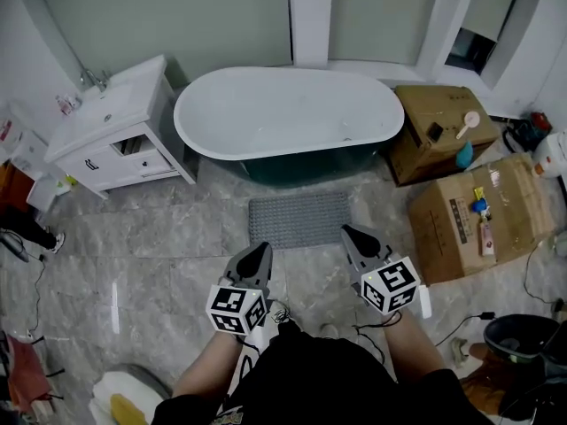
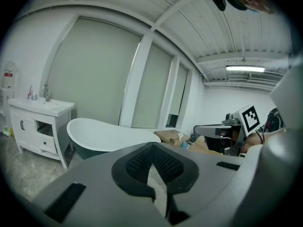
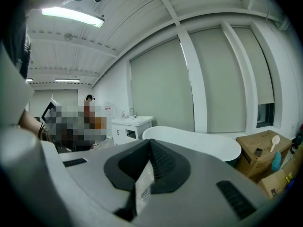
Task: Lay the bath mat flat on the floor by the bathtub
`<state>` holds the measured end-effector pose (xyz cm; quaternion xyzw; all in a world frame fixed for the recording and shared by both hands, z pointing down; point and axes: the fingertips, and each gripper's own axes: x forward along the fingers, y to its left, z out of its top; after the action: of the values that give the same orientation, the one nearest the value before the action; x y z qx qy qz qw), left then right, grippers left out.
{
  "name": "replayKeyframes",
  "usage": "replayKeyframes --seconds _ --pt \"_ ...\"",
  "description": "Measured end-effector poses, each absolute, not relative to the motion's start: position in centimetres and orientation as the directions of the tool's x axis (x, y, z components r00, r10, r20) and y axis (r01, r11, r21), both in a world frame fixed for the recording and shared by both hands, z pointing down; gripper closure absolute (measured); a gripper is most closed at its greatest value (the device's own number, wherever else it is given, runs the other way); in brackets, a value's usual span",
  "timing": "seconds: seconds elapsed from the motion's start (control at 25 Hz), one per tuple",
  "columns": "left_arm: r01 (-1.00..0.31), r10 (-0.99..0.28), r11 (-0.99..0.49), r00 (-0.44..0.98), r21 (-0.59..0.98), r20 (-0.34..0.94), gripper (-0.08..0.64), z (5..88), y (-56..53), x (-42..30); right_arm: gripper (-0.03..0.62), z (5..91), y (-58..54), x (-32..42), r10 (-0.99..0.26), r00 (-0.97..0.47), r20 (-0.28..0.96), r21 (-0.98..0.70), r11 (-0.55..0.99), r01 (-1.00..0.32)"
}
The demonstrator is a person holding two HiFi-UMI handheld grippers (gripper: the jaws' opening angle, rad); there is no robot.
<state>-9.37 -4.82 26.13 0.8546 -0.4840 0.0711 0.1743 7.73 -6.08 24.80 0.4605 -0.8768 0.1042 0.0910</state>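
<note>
The mat (image 1: 299, 220) lies on the floor (image 1: 159, 237) just in front of the tub (image 1: 288, 113), about centred on it. Its far edge runs close along the tub wall. It looks spread out, with no fold visible from the head view.

The left claw (image 1: 259, 253) and right claw (image 1: 354, 235) are held above the floor on the near side of the mat, one toward each near corner. In each gripper view the jaws are pressed together with nothing between them (image 2: 151, 148) (image 3: 150, 143).

Judgement: placement appears complete, and only a check is left.
- Inspect all four corners for curl.
- If one lifts, pinch both near corners and draw evenly toward the person.
- Keep the far edge parallel to the tub.
</note>
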Motion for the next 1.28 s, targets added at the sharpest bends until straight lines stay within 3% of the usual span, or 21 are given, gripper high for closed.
replayKeyframes --seconds 0.6,1.28 --pt "-0.877 -0.816 -0.427 0.479 0.219 0.325 0.543 26.7 6.0 -2.2 0.575 26.3 3.2 14.2 -0.745 -0.617 0.251 -0.148 0.601 -0.786" --pt "-0.869 -0.813 -0.449 0.494 0.209 0.307 0.543 25.7 6.6 -10.9 0.575 26.8 3.9 5.1 -0.743 -0.613 0.270 -0.158 0.594 -0.789"
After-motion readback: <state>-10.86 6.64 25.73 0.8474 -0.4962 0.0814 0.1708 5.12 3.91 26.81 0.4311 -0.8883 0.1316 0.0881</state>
